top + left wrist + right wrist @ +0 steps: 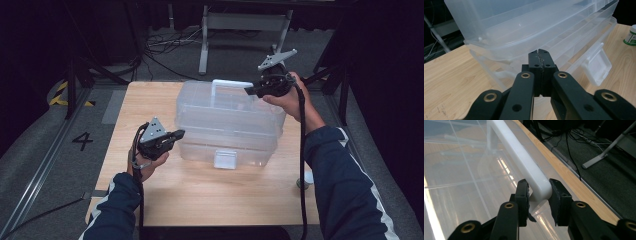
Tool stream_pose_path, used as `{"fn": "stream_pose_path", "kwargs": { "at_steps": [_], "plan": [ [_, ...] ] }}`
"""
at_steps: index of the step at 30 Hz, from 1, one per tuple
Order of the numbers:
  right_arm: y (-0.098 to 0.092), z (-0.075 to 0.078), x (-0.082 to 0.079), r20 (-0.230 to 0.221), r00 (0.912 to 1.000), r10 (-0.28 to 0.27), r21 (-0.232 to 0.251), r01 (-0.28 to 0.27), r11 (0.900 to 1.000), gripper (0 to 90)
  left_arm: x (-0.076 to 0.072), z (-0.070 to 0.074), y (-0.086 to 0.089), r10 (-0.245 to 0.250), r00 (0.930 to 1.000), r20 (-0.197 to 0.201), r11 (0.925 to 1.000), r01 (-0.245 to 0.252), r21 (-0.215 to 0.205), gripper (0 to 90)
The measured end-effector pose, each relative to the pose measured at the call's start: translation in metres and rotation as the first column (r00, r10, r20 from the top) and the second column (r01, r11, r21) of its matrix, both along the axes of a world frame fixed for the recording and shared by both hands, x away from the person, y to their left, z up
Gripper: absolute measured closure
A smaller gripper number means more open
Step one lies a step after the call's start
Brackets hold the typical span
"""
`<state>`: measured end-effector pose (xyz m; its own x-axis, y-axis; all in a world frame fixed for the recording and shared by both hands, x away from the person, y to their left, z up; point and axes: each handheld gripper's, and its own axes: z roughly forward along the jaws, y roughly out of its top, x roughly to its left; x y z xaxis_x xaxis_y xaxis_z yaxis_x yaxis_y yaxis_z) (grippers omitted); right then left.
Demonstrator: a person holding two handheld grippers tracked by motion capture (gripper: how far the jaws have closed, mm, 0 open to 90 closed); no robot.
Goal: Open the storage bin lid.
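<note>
Right gripper (537, 195) straddles the handle (524, 162) of the clear toolbox (227, 125).

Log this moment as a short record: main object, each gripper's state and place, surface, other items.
main object: clear plastic toolbox, lid down, white handle on top
right gripper: jaws around the handle's end, pads close beside it; contact unclear
left gripper: shut, empty, tips at the box's side under the lid rim
front latch: white, hanging down
surface: wooden table
other items: small green-and-white container on the table beyond the box
</note>
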<state>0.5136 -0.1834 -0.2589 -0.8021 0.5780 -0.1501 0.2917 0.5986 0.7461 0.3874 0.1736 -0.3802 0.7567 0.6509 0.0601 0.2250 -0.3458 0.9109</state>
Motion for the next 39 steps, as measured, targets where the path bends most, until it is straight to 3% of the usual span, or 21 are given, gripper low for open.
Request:
{"fn": "stream_pose_path", "kwargs": {
  "at_steps": [9,14,24,29,32,36,39],
  "plan": [
    [-0.014,0.002,-0.004,0.033,0.999,-0.031,0.017,0.03,0.999,56.1,0.001,0.005,-0.003,-0.005,0.9999,0.011,1.0,0.005,0.0,90.0],
    [-0.039,0.007,-0.015,0.056,0.9967,-0.059,0.083,0.054,0.995,51.8,0.002,0.007,-0.003,-0.008,0.9999,0.011,0.9999,0.008,0.008,90.0],
    [-0.083,0.001,-0.038,0.109,0.989,-0.101,0.151,0.084,0.985,47.9,0.002,0.008,-0.003,-0.006,0.9999,0.015,1.0,0.006,0.0,90.0],
    [-0.11,-0.01,-0.055,0.153,0.9784,-0.139,0.184,0.11,0.977,43.5,0.002,0.008,-0.003,-0.006,0.9998,0.018,1.0,0.006,0.006,90.0],
    [-0.125,-0.021,-0.065,0.158,0.9749,-0.157,0.225,0.119,0.967,42.0,0.002,0.009,-0.003,-0.008,0.9998,0.016,0.9999,0.008,0.009,90.0],
    [-0.138,-0.039,-0.078,0.163,0.9703,-0.179,0.217,0.141,0.966,40.2,0.003,0.011,-0.004,-0.005,0.9998,0.019,1.0,0.005,0.008,90.0],
    [-0.142,-0.056,-0.086,0.154,0.9732,-0.171,0.181,0.142,0.973,39.2,0.003,0.012,-0.003,-0.006,0.9998,0.02,0.9999,0.006,0.013,90.0]
  ]
}}
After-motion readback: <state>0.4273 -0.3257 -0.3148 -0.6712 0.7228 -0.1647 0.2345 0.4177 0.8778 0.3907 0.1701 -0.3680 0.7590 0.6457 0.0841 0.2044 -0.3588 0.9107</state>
